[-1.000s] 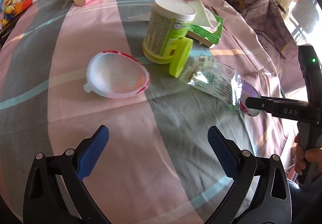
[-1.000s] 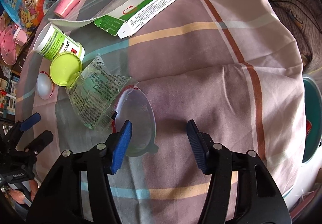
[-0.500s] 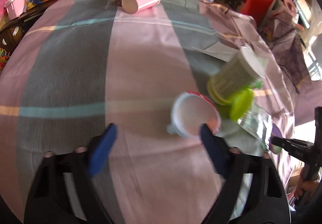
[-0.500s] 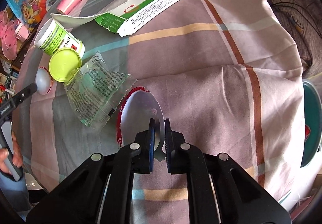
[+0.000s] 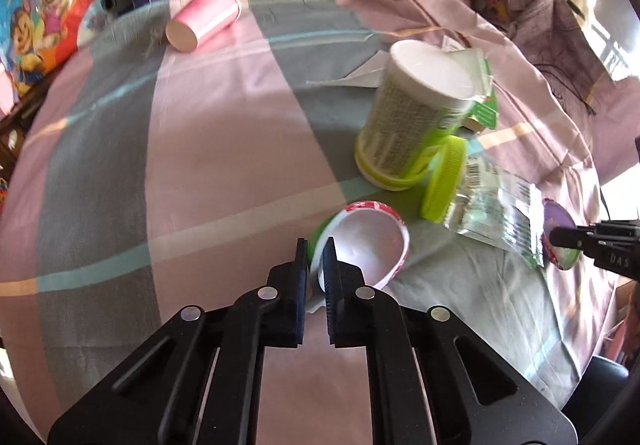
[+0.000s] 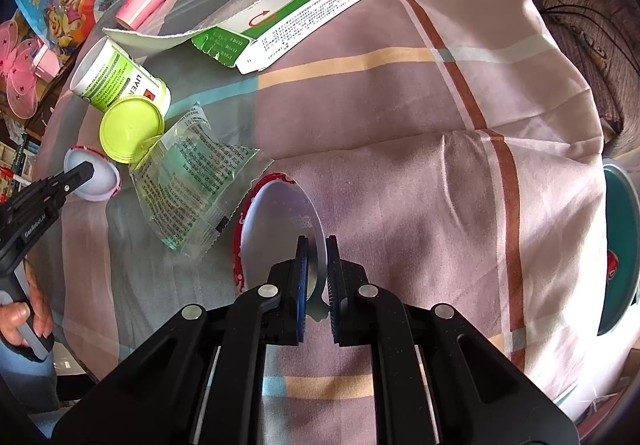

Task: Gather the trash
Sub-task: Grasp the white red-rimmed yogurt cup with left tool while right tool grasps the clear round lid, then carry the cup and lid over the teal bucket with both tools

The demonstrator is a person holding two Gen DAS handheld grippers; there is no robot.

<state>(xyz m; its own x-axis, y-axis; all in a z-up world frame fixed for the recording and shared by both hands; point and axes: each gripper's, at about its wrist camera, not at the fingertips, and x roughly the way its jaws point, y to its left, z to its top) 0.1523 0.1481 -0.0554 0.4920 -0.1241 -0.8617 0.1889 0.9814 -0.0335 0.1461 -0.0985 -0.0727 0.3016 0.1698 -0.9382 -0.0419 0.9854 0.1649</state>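
Note:
My left gripper (image 5: 316,257) is shut on the rim of a white cup with a red edge (image 5: 368,241), tipping it up off the cloth. My right gripper (image 6: 317,269) is shut on the edge of a round foil lid with a red rim (image 6: 276,229). The cup (image 6: 94,177) and the left gripper tip (image 6: 82,171) show at the left of the right wrist view. The lid (image 5: 560,229) and the right gripper tip (image 5: 560,235) show at the far right of the left wrist view. A clear printed wrapper (image 6: 192,173) lies between cup and lid.
A green-white tub (image 5: 412,113) stands with its lime lid (image 5: 444,181) leaning on it. A torn green carton (image 6: 296,17) and a pink paper cup (image 5: 204,21) lie farther back. A teal bin rim (image 6: 620,245) sits beyond the table's right edge.
Both grippers have closed: the right on the foil lid about half a second ago, the left now on the white cup's rim after swinging in. The cup has tipped up.

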